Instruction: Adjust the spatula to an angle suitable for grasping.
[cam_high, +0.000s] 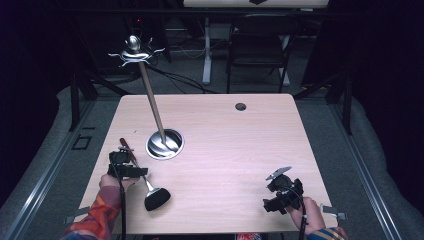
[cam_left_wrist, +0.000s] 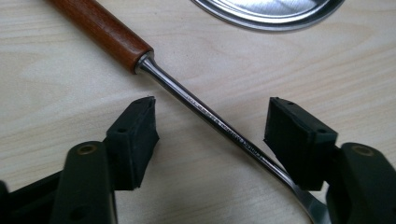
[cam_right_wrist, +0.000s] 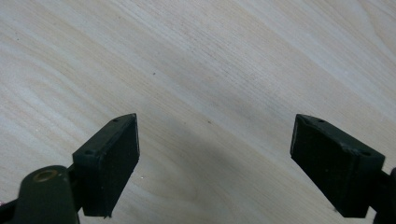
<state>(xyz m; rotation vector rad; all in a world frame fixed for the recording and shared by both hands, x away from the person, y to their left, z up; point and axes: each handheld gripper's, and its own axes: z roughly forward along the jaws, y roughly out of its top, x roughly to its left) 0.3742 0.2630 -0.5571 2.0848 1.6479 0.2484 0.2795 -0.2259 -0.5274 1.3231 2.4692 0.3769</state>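
A utensil lies on the table's near left: reddish wooden handle (cam_high: 126, 146), steel shank (cam_left_wrist: 219, 125) and black head (cam_high: 157, 198). My left gripper (cam_left_wrist: 212, 109) sits low over it, jaws astride the shank just below the handle (cam_left_wrist: 105, 32). There is a clear gap on one side and the pads do not press; in the high view this gripper (cam_high: 136, 171) is over the utensil's middle. My right gripper (cam_right_wrist: 215, 126) stands open above bare wood, and the high view has it (cam_high: 272, 204) near the table's front right corner.
A rack stands just beyond the utensil: round steel base (cam_high: 164, 144), leaning wooden pole (cam_high: 151, 100), metal hooks at the top (cam_high: 135, 52). Its base rim (cam_left_wrist: 266, 16) lies close ahead of the left jaws. The table (cam_high: 240, 150) has a cable hole (cam_high: 240, 106) at the back. A chair (cam_high: 260, 47) stands behind.
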